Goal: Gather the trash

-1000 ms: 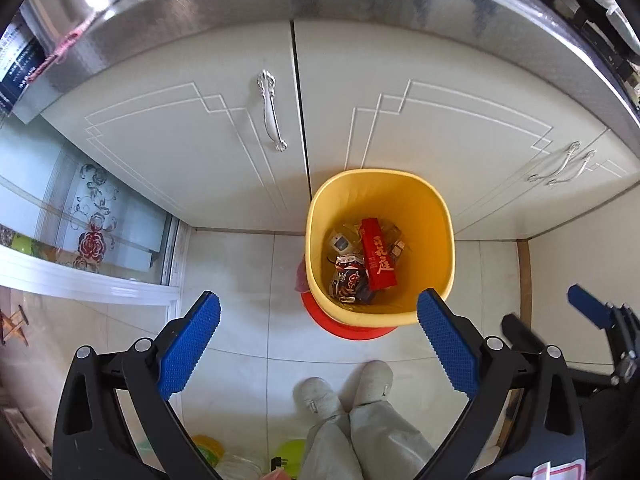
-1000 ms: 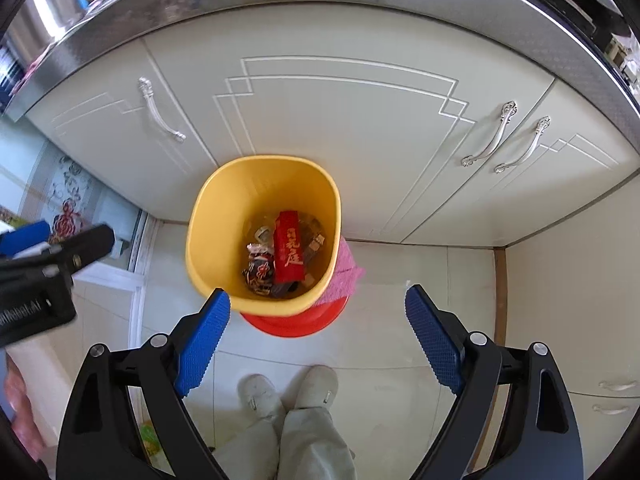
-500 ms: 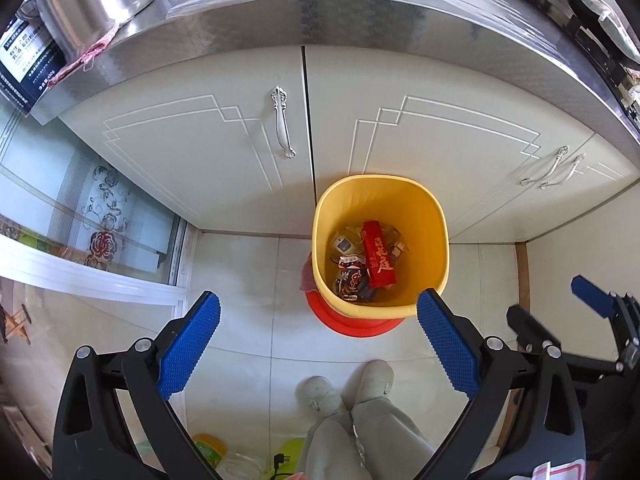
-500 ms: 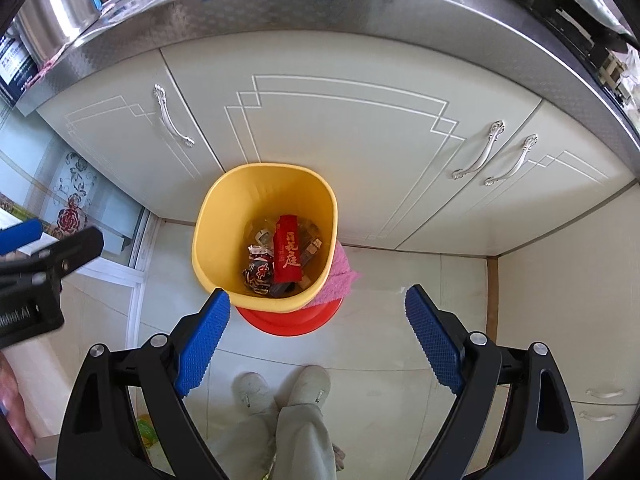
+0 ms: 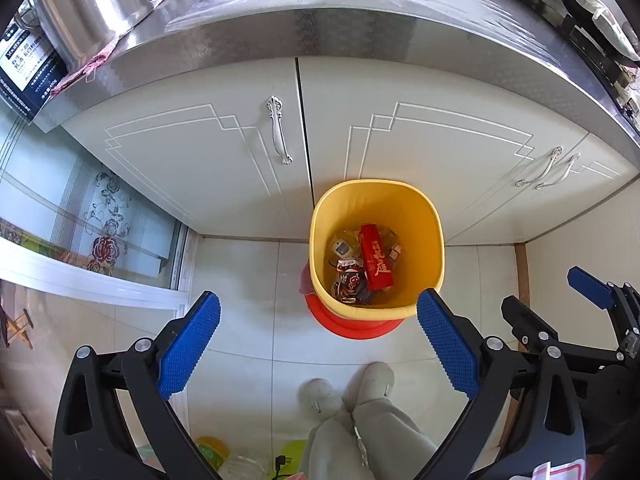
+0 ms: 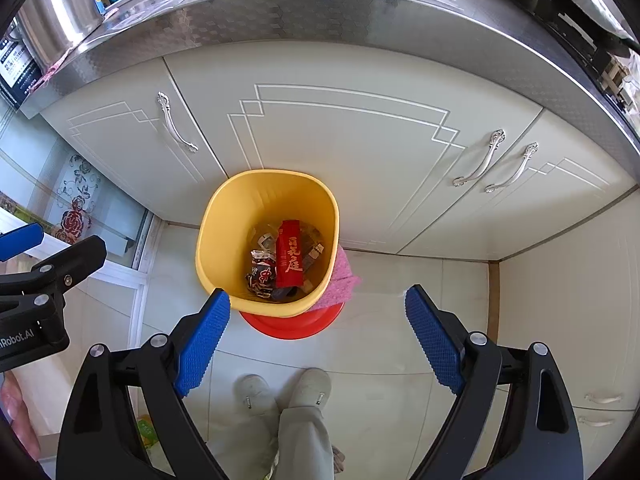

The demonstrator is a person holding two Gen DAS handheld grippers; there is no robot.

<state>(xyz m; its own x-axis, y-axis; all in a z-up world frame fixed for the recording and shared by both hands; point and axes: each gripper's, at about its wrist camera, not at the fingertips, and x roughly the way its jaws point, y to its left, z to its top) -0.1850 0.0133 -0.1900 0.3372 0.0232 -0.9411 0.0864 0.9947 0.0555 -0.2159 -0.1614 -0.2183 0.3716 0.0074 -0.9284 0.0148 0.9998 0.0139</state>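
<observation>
You hold both grippers high over the floor, pointing steeply down at a yellow bin [image 5: 424, 216]. Your left gripper [image 5: 318, 344] has its jaws spread wide with nothing between the blue pads [image 5: 188, 348]. Your right gripper [image 6: 318, 338] is just as wide and just as empty; in the left view it shows at the right edge, and in the right view the left one shows at the left edge.

The bin stands on a red base [image 5: 352, 326] on the tiled floor [image 5: 248, 280], close against the white cabinet doors [image 5: 200, 160] under a steel counter [image 5: 360, 12]. It sits far of your shoes [image 6: 280, 390] and between the pads in both views. Inside lies the trash [image 5: 362, 266]: a red wrapper [image 5: 375, 258] on top, with a dark crumpled wrapper to its left and small clear bits around them. A pink cloth [image 6: 344, 276] pokes out from under the bin on its right side in the right view.

A large steel pot [image 5: 88, 12] stands at the far left of the counter.
</observation>
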